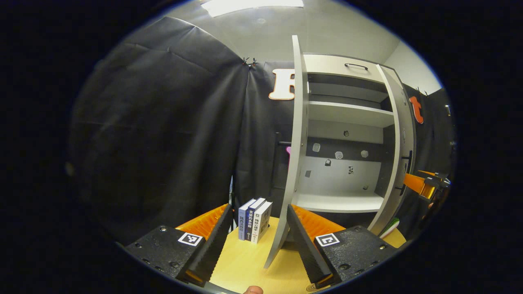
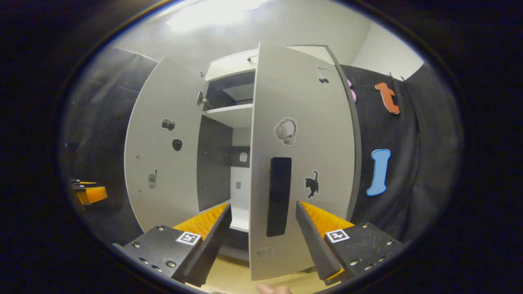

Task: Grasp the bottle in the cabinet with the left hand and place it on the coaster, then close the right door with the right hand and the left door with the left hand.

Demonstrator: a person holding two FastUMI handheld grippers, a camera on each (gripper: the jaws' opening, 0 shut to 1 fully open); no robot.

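Note:
The white cabinet [image 1: 347, 112] stands on the yellow table [image 1: 245, 269], its shelves bare. In the left gripper view the left door [image 1: 297, 143] is seen edge-on, swung out toward me. Its lower edge runs down between the fingers of my open left gripper [image 1: 258, 208]. The right door [image 1: 394, 163] stands partly swung in, and my right gripper [image 1: 425, 185] shows orange beside it. In the right gripper view the right door [image 2: 302, 122] is close in front. Its black handle [image 2: 280, 196] lies between the fingers of my open right gripper [image 2: 263, 205]. The left door [image 2: 163, 155] stands open.
Three books [image 1: 254, 220] stand upright on the table left of the left door. A pale, green-edged object [image 1: 390, 226] pokes out behind the right door's foot. Black cloth walls close in on both sides. My left gripper [image 2: 90, 192] shows orange far left in the right gripper view.

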